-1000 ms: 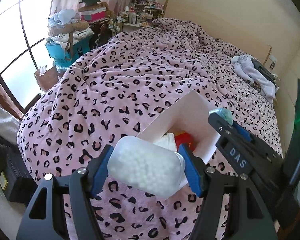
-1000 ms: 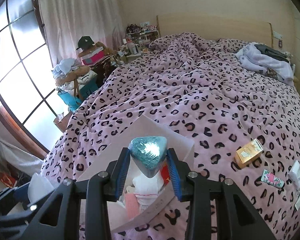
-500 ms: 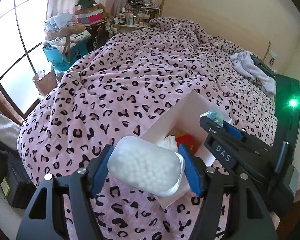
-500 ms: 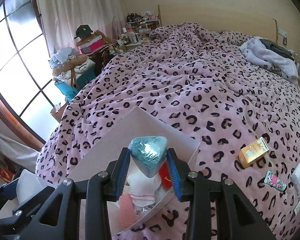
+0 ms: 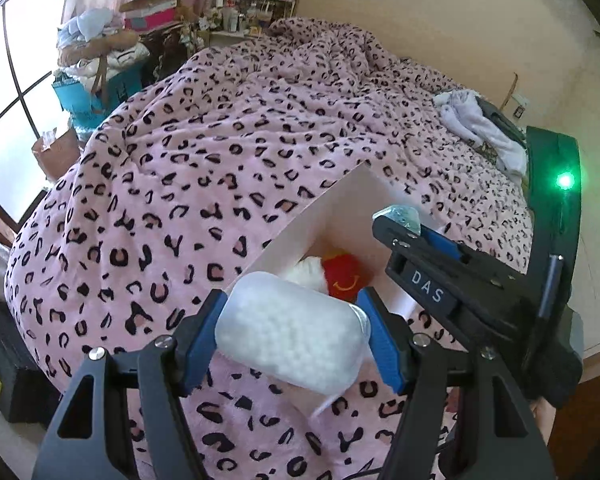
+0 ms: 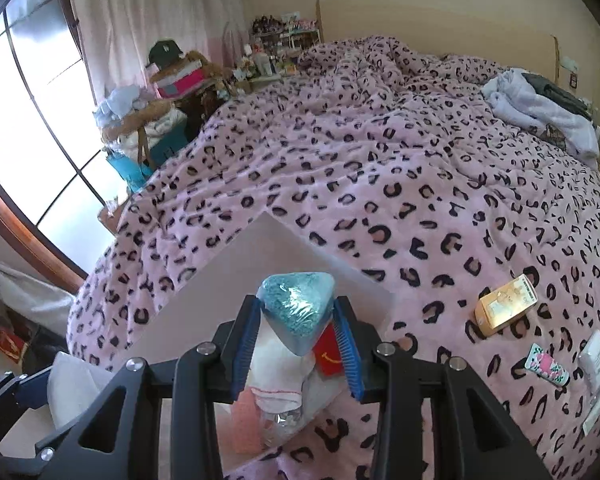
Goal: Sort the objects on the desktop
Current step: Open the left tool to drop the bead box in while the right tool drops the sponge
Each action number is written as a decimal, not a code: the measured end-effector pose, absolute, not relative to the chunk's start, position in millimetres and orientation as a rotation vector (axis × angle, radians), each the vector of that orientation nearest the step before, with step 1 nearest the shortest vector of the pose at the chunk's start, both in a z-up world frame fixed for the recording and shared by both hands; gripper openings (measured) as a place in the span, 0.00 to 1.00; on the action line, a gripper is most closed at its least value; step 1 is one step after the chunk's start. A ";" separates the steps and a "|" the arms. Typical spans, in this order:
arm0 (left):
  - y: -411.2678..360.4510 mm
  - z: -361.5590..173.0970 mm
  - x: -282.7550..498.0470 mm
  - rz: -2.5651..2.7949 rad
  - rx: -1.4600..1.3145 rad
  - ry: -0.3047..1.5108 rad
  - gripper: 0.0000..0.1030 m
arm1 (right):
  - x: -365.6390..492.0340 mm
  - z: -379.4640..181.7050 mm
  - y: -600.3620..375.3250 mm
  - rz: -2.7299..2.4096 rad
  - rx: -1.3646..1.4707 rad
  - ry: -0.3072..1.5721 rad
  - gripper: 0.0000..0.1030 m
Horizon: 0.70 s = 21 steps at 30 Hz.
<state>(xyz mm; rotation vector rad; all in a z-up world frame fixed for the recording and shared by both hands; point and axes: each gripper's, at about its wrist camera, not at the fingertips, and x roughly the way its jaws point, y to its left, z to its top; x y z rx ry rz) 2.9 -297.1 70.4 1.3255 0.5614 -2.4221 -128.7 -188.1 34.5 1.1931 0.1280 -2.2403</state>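
My left gripper is shut on a clear pack of white beads, held just in front of the white box on the bed. The right gripper is shut on a teal triangular wrapped object, hovering over the same white box. In the left wrist view the right gripper reaches over the box from the right. Inside the box lie a red carton with a yellow smile, white cloth and a pink item.
The pink leopard-print blanket covers the bed. On it at the right lie a gold box, a small floral tube and a white pack. Clothes sit at the far right. Cluttered furniture stands by the window.
Both grippers have shifted slightly over the box, still holding their objects. The red carton in the box shows more in the left wrist view.
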 end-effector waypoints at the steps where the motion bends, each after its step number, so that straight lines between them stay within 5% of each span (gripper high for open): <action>1: -298.0 68.0 3.5 -2.417 1.330 0.562 0.66 | -129.3 31.8 -189.7 -2.236 1.201 0.135 0.37; 21: -303.1 44.7 -1.4 -2.355 1.407 0.553 0.66 | -129.3 30.2 -197.7 -2.202 1.258 0.183 0.42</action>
